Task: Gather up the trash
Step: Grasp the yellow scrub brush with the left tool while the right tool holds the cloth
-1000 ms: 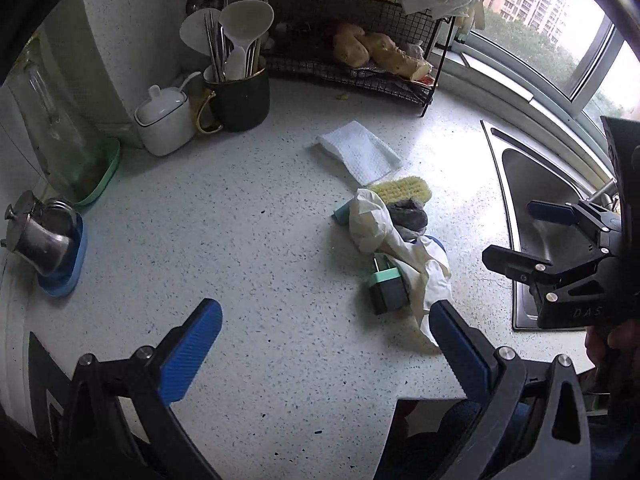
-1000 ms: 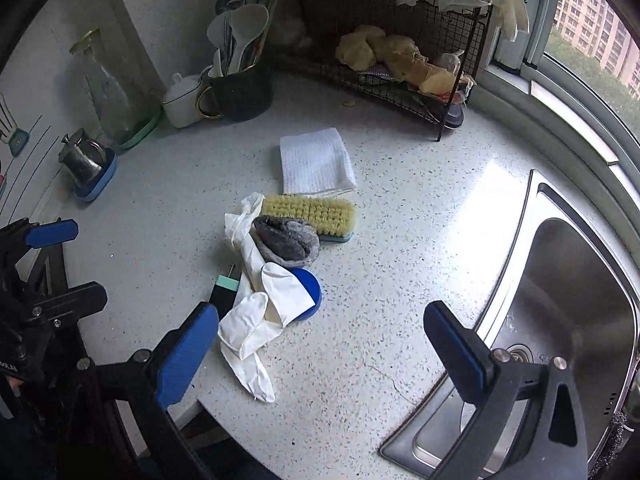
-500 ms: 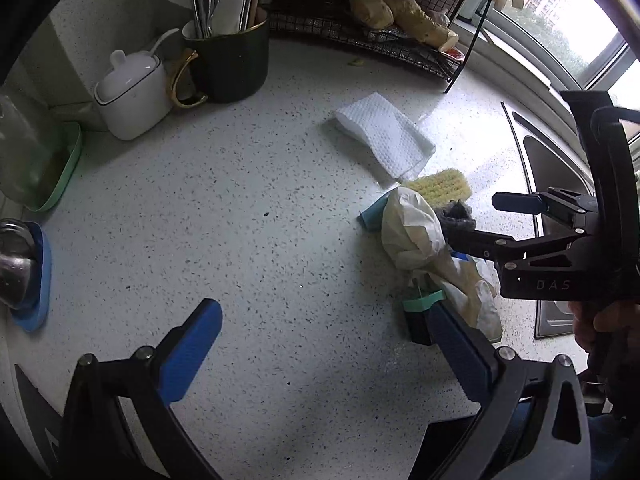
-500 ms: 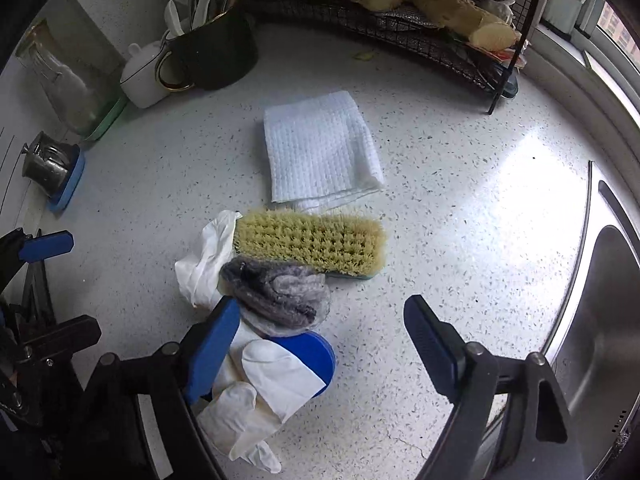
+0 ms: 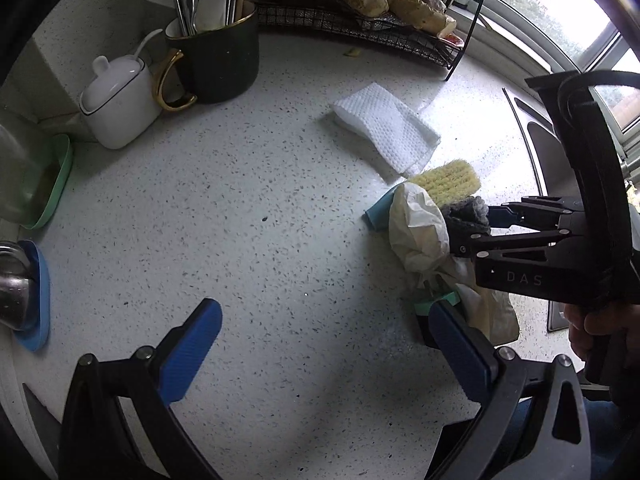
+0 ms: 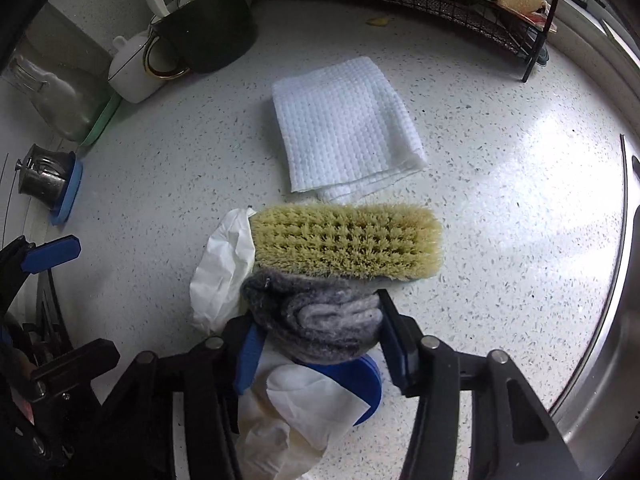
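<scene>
A grey scouring wad (image 6: 320,320) lies on a pile with white rubber gloves (image 6: 224,268), a blue lid (image 6: 352,384) and a yellow scrub brush (image 6: 344,240). My right gripper (image 6: 320,344) is closed around the grey wad, one pad on each side; the same grip shows in the left wrist view (image 5: 472,220). My left gripper (image 5: 324,344) is open and empty over bare counter, left of the pile. A small green-topped block (image 5: 432,312) sits by its right finger.
A folded white cloth (image 6: 344,128) lies behind the brush. A dark utensil mug (image 5: 216,60), white lidded pot (image 5: 120,100) and wire rack (image 5: 380,24) stand at the back. The sink (image 6: 608,380) is at the right. A metal pot on a blue coaster (image 5: 20,292) is far left.
My right gripper has moved down and forward onto the pile and closed on the grey wad. My left gripper has moved forward over the counter and stayed open.
</scene>
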